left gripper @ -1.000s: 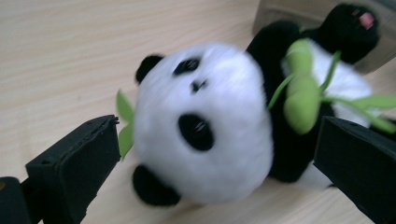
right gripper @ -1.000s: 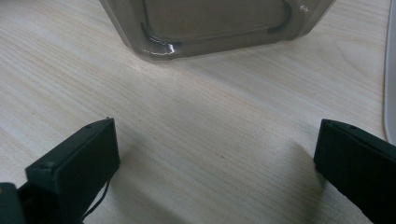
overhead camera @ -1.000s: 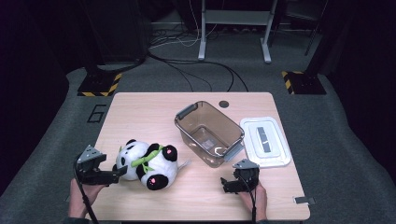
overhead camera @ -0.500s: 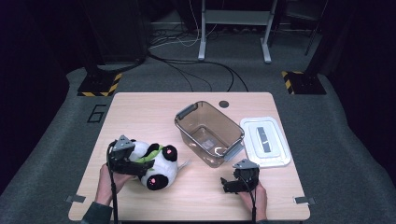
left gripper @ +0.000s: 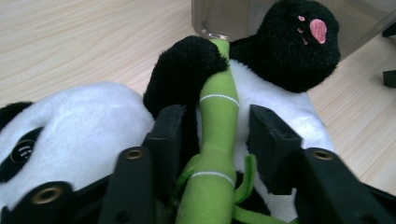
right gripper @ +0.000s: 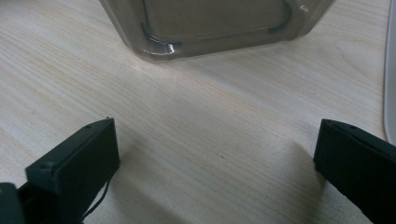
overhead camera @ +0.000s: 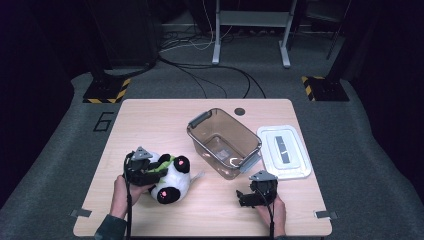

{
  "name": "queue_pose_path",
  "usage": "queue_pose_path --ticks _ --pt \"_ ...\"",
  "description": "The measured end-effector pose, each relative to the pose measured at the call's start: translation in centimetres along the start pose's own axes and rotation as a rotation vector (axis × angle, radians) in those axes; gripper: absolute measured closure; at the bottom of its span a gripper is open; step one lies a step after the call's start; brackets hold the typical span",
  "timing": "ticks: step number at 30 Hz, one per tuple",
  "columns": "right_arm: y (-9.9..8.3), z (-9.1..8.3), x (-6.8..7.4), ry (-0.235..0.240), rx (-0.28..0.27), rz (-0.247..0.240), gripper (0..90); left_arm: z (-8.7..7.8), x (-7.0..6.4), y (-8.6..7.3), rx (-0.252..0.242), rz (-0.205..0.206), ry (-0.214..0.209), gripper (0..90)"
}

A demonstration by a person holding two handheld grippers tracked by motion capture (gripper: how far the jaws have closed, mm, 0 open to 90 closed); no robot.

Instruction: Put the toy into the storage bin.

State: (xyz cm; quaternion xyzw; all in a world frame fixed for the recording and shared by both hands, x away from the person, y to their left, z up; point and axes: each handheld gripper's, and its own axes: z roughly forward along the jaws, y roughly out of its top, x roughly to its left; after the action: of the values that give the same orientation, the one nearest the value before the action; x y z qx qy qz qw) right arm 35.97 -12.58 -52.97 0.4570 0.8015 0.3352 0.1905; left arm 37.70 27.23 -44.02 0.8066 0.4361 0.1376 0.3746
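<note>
While hidden from above, straddled the plush panda's green bamboo stalk with left gripper jaws apart; held right gripper wide.

The plush panda lies on its back, black and white, pink-padded paws turned up. Its belly sits right between the left gripper's spread jaws, which press into the fur on either side. A green bamboo stalk with white rings runs along the gap between those jaws, its far end tucked under a black arm just beyond the tips
</note>
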Motion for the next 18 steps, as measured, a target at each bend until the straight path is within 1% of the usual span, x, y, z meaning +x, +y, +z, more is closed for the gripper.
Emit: queue_pose_path --ticks 2,3,5,8,10,13,15,17,18 --pt "0.0 0.0 0.0 0.000 0.000 0.001 0.0 0.0 0.1 -0.3 -0.019 -0.009 -0.007 67.8" --pt "0.0 0.0 0.0 0.000 0.000 0.000 0.0 0.1 0.0 -0.4 -0.035 -0.006 -0.007 69.8" --pt "0.0 0.0 0.0 0.000 0.000 0.001 0.0 -0.1 -0.1 -0.4 -0.031 0.025 -0.003 73.2" --pt "0.0 0.0 0.0 0.000 0.000 0.001 0.0 -0.3 -0.2 -0.5 -0.046 0.034 -0.005 74.6" --pt "0.0 0.0 0.0 0.000 0.000 0.001 0.0 -0.7 0.1 -0.6 -0.059 0.052 -0.022 75.0" --pt "0.0 0.0 0.0 0.000 0.000 0.001 0.0 -1.1 0.3 -0.8 -0.074 0.056 -0.026 75.2" --pt "0.0 0.0 0.1 0.001 0.000 0.008 0.0 -1.4 0.5 -0.7 -0.075 0.069 -0.023 75.4" --pt "0.0 0.0 0.0 0.002 0.000 0.000 0.0 -1.8 0.6 -0.6 -0.074 0.081 -0.024 75.5" --pt "0.0 0.0 0.0 0.001 0.000 0.000 0.0 -2.0 0.7 -0.6 -0.079 0.080 -0.020 75.5"
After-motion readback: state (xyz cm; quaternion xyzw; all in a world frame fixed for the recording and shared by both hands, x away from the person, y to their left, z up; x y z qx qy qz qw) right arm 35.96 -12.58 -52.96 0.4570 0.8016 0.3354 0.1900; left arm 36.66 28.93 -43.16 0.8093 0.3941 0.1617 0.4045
